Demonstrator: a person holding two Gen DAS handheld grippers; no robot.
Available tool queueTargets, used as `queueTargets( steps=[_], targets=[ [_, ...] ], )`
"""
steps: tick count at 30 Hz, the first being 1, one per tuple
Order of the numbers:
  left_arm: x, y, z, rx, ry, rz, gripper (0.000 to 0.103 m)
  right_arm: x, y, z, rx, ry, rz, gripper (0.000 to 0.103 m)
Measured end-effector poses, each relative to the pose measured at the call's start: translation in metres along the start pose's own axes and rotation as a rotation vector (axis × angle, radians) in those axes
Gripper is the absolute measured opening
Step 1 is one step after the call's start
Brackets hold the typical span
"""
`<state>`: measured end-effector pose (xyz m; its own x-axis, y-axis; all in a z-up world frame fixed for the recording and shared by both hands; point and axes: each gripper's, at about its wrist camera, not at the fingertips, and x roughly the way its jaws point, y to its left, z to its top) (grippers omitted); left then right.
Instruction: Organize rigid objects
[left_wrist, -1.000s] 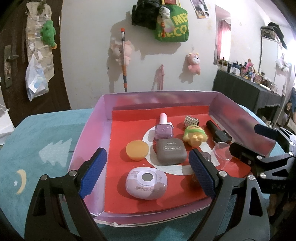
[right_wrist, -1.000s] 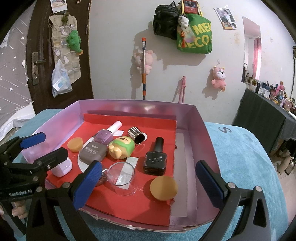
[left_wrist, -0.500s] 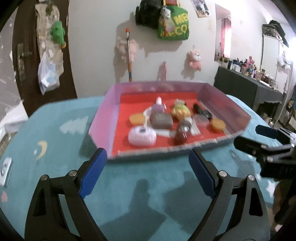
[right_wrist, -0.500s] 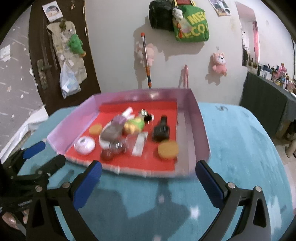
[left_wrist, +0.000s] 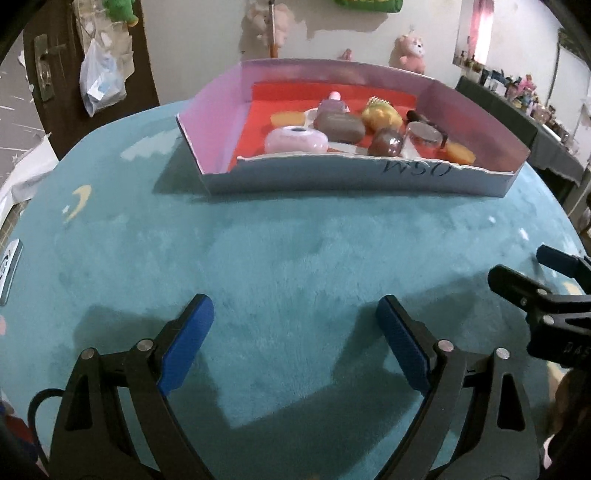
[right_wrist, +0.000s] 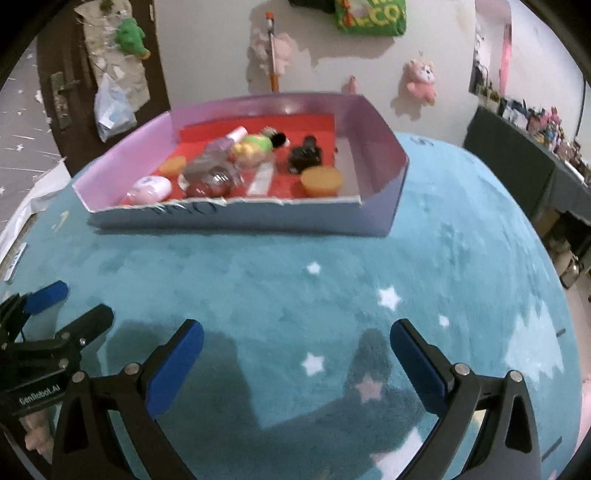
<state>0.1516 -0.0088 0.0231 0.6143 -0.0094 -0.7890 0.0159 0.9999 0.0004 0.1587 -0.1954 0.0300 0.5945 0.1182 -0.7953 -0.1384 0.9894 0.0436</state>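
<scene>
The left hand-held gripper hangs over bare teal cloth on the bench, jaws opening, nothing between them. The right hand-held gripper hovers just beside it to its right, jaws spread wide and empty. Ahead of both, well apart from the fingertips, sits the box, red-lined with pale walls. Inside it lie the objects: a white puck, a grey case, a black bottle and an orange disc.
</scene>
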Motion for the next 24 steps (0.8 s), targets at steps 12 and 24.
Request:
queueTargets(
  steps=[12,24],
  targets=[
    [0.0024,0.0010,-0.0006,-0.038,0.017,0.039,0.103,0.0000,0.0024,-0.0025,-0.013,0.038,-0.061,0.103],
    [0.0029,0.0015,0.0008,-0.042,0.015,0.039,0.103,0.0004,0.0001,0.0007,0.006,0.035,-0.073,0.103]
  ],
)
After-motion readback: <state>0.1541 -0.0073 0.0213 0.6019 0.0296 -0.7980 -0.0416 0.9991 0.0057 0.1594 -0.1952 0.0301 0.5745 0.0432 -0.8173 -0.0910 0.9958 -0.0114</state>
